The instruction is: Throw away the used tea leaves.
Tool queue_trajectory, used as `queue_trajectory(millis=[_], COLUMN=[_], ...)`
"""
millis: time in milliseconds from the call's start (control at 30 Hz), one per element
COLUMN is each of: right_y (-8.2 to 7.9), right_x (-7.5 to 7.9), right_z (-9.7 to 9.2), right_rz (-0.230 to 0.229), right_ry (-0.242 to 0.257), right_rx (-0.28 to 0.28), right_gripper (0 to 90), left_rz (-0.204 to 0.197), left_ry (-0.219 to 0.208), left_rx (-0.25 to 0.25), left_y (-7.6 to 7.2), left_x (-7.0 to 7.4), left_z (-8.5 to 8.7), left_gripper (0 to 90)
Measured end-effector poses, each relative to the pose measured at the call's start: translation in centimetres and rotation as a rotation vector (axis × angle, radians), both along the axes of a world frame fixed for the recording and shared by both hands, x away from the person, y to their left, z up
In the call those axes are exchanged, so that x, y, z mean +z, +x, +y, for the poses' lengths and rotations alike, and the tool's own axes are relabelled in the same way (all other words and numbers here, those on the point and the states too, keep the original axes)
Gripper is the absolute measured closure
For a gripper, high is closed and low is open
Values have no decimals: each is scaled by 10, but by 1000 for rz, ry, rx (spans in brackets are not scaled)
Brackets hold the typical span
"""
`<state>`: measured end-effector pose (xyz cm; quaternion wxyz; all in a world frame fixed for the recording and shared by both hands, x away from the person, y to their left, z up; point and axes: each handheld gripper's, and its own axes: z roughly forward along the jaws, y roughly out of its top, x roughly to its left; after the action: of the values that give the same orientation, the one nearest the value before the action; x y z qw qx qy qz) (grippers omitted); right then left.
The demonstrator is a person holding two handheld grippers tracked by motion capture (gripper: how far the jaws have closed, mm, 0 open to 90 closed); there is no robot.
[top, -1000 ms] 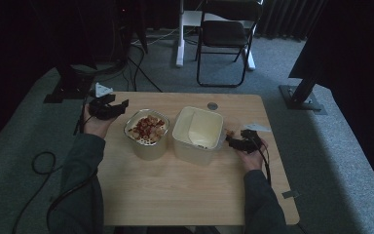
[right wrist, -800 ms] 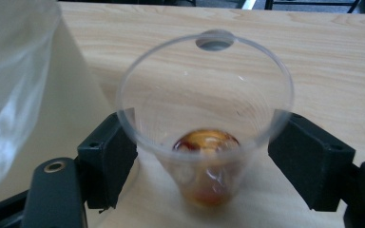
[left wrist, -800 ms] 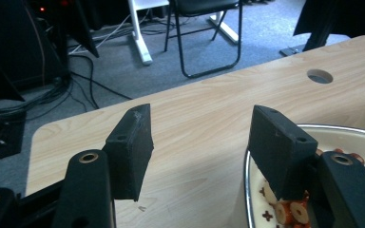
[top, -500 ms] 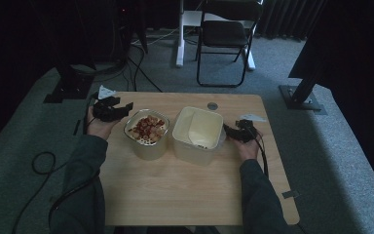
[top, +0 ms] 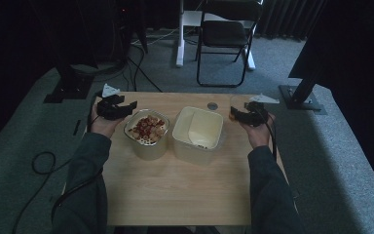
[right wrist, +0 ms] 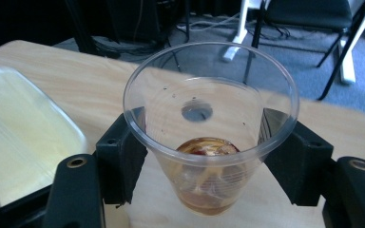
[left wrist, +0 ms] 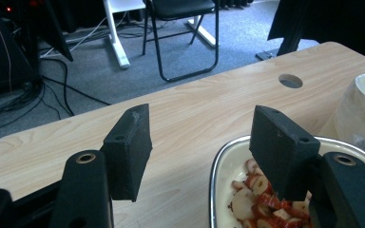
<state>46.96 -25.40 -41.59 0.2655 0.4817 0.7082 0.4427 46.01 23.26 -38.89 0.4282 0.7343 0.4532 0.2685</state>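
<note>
Lifting a clear plastic cup (right wrist: 209,137) of brownish sauce, right gripper (right wrist: 204,156) clamped around it.
Left gripper (left wrist: 204,152) hovers half-open, holding nothing, beside the food bowl (top: 146,131); next, likely tipping the cup over a container.

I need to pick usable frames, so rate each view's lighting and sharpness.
High view: dim and murky, dark surround, table evenly lit, no glare. Left gripper view: bright and sharp on the bowl. Right gripper view: bright, the clear cup sharp, with the table hole showing through its wall.
</note>
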Motion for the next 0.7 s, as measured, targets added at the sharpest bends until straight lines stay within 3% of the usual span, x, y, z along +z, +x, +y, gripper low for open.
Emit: queue_trajectory(millis=[67,100,167,300,567,700], right_y=[1,3,4,7,13,14], right_x=[6,18,23,50,70,81], right_z=[3,9,12,37,75,114], right_rz=[-4,-17,-23,-52,-70,-77], right_ry=[-7,-16,-18,-10,-17,-12], right_rx=[8,22,28,86,156,232], right_gripper=[336,336,335,336,336,336], left_rz=[-5,-12,-19,-27,-35,-60], left_ry=[2,7,13,35,39,27], left_rx=[-3,-10,-16,-28,-42,-81], left_y=[0,0,-1,0,1,-4], left_x=[0,1,2,2,3,7], left_z=[-1,-4,-5,-10,-15,-22], left_gripper=[399,399,399,404,404,396])
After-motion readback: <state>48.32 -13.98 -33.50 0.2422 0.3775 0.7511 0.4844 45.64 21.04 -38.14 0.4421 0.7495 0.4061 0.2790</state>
